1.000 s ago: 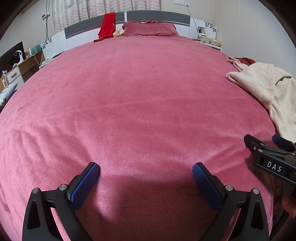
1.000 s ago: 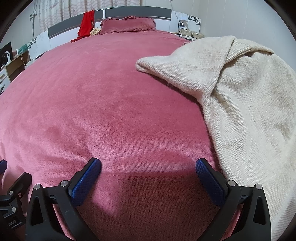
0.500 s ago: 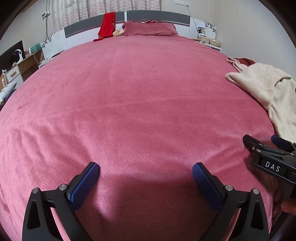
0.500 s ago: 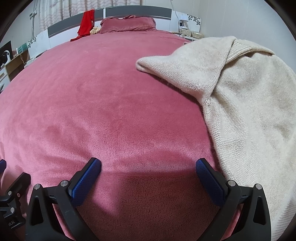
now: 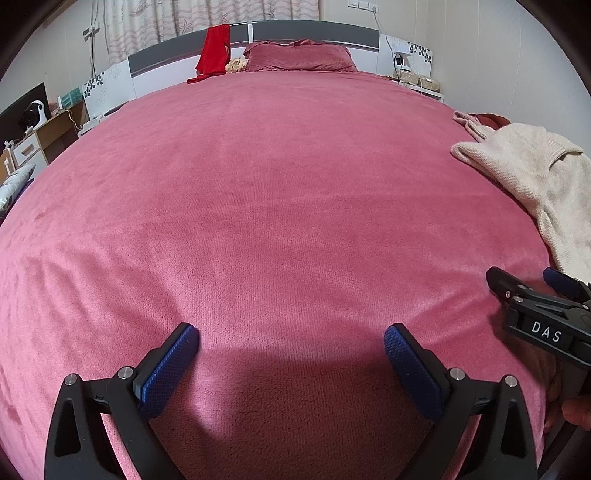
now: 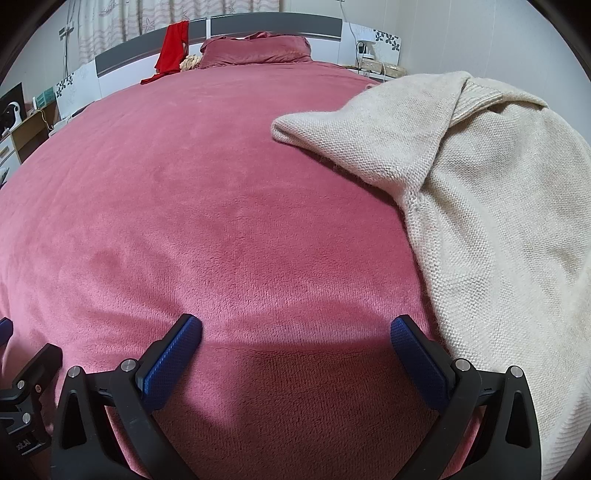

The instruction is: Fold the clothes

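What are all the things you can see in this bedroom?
bed cover: one, pink, spread over the whole bed.
sweater: one, cream knit, crumpled on the right side of the bed.
pillow: one, pink, at the headboard.
red garment: one, red, hanging over the headboard, left of the pillow.
headboard: one, grey and white, at the far end.
curtains: cream, patterned, behind the headboard.
desk: one, wooden, at far left.
left tool: one, black with blue pads, open above the cover.
right tool: one, black with blue pads, open, beside the sweater.
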